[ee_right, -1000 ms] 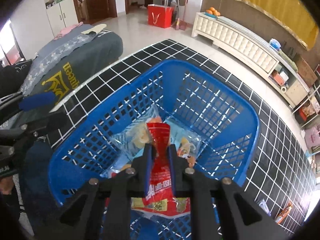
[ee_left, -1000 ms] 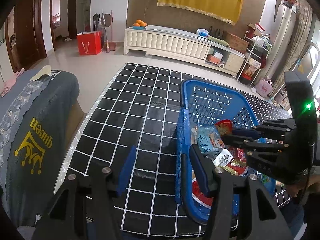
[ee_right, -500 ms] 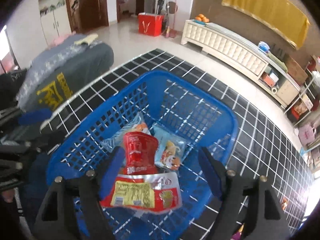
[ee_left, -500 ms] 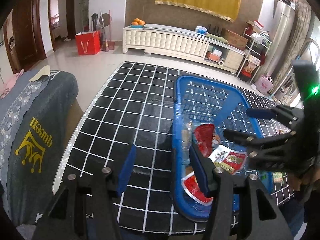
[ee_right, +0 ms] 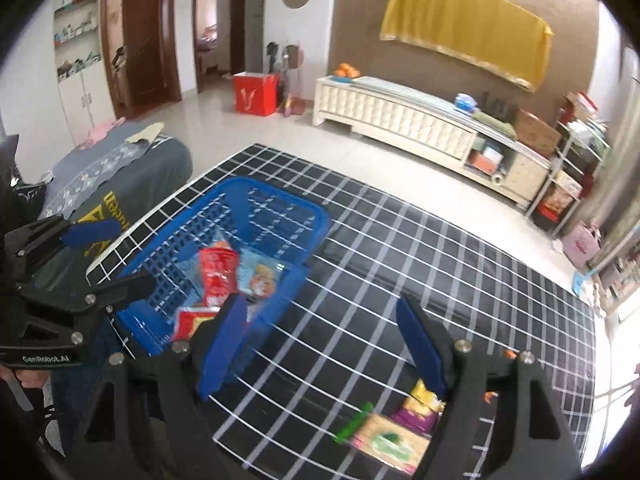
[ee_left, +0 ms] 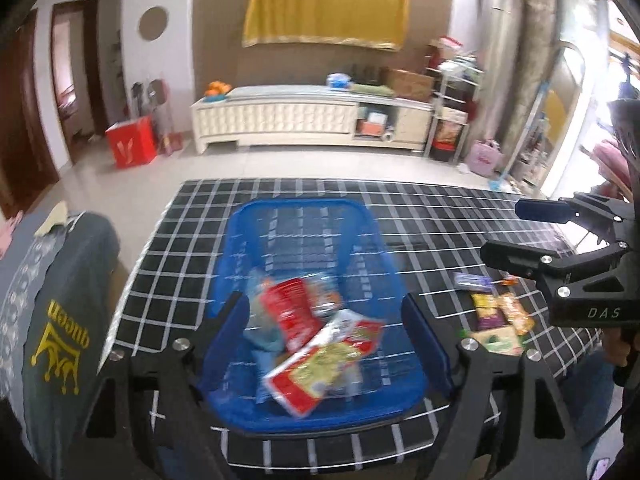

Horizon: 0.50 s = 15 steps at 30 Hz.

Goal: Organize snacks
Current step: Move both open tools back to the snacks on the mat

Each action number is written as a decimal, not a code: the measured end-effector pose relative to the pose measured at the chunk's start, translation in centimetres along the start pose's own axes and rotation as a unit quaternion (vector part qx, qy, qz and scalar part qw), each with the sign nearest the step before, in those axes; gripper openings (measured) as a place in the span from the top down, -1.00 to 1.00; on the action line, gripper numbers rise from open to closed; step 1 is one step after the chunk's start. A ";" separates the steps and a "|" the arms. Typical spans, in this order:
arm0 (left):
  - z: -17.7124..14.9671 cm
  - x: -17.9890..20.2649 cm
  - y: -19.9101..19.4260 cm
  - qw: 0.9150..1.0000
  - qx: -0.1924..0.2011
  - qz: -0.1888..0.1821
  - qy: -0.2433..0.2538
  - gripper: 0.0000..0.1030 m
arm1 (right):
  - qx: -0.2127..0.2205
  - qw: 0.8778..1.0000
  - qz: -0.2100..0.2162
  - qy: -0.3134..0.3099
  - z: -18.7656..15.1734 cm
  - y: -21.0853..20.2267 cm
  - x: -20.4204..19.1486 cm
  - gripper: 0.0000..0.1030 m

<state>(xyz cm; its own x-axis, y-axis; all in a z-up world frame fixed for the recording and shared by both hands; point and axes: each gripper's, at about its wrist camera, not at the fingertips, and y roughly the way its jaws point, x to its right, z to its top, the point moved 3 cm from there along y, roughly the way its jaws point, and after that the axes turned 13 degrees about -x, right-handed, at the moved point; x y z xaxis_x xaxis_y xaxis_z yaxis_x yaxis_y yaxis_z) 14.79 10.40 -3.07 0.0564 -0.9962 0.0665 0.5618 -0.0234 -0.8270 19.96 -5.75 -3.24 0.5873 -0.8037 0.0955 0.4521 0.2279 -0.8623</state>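
Your left hand-held gripper [ee_left: 326, 322] has its blue pads spread wide and empty, framing the blue basket [ee_left: 304, 216] just ahead of it on the checked bench [ee_left: 420, 208]. Inside the basket lie a red pouch [ee_left: 294, 312] and other packets, blurred. Your right hand-held gripper [ee_right: 324, 340] is also spread apart and empty, with the basket ahead to its left. Loose snack packets [ee_right: 400, 436] lie on the bench just below its right finger.

We swing our right gripper [ee_right: 320, 344] (now wide open) rightward off the basket [ee_right: 256, 204], leaving the red packet [ee_right: 216, 276] inside.
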 end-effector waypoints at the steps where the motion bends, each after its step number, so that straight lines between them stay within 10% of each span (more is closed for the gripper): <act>1: 0.1 1.0 0.0 1.000 0.000 -0.003 0.007 -0.52 | 0.001 1.000 -0.003 0.007 -0.6 -0.5 0.8 -0.57; 15: 0.6 13.8 3.8 0.988 -0.041 -0.057 0.134 -0.58 | -0.028 0.995 -0.032 0.091 -8.9 -1.5 10.2 -0.59</act>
<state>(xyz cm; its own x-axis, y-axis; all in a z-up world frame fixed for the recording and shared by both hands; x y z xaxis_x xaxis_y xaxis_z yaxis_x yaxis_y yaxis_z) 18.22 -3.34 -4.96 -0.2305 -0.9729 0.0197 0.4830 -0.1320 -0.8656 19.32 -19.13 -5.39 0.4252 -0.9028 0.0645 0.4442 0.1460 -0.8840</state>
